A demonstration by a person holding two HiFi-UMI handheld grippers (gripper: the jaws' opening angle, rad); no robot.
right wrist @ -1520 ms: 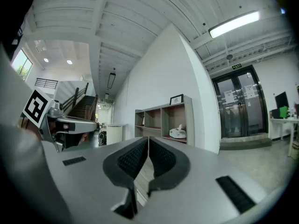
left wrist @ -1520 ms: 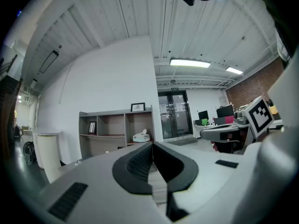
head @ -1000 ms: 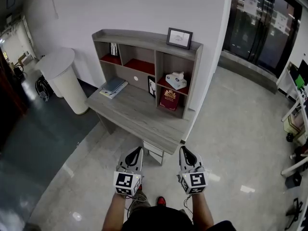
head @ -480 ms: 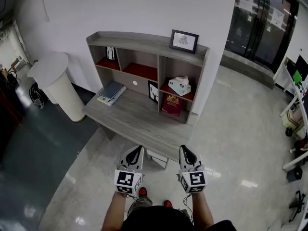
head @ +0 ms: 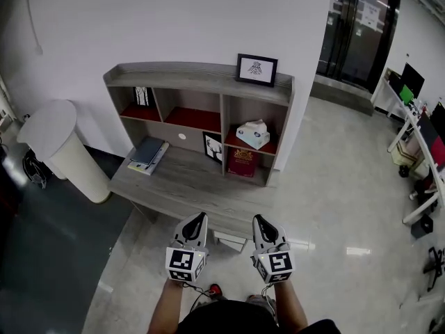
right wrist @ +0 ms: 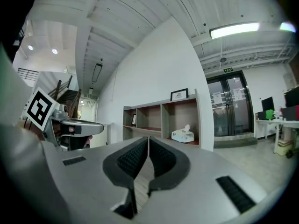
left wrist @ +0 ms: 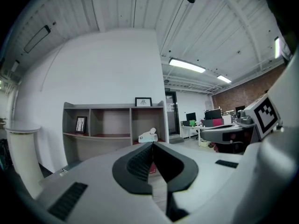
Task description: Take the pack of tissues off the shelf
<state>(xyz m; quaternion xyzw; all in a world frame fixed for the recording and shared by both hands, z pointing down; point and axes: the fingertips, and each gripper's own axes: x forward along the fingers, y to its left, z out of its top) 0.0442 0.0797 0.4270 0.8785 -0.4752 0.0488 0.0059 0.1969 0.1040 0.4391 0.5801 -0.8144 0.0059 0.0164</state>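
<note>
The pack of tissues (head: pixel 252 134) is a pale box with a white tissue sticking up. It lies in the right-hand upper compartment of the grey shelf unit (head: pixel 198 75), on a red shelf board. It also shows small in the left gripper view, tissues (left wrist: pixel 148 136), and in the right gripper view, tissues (right wrist: pixel 182 135). My left gripper (head: pixel 201 218) and right gripper (head: pixel 256 220) are held side by side, level, in front of the desk's near edge, well short of the shelf. Both are shut with nothing between the jaws.
A framed picture (head: pixel 256 69) stands on top of the shelf unit. A dark red box (head: pixel 243 163) sits below the tissues, a small frame (head: pixel 213 147) beside it, and books (head: pixel 147 154) lie on the desk (head: pixel 174 190). A white round column table (head: pixel 59 145) stands left. Glass doors (head: pixel 358 26) are far right.
The view has shifted as the person walks toward the shelf unit, which now sits more squarely ahead. Both grippers keep the same shut pose.
</note>
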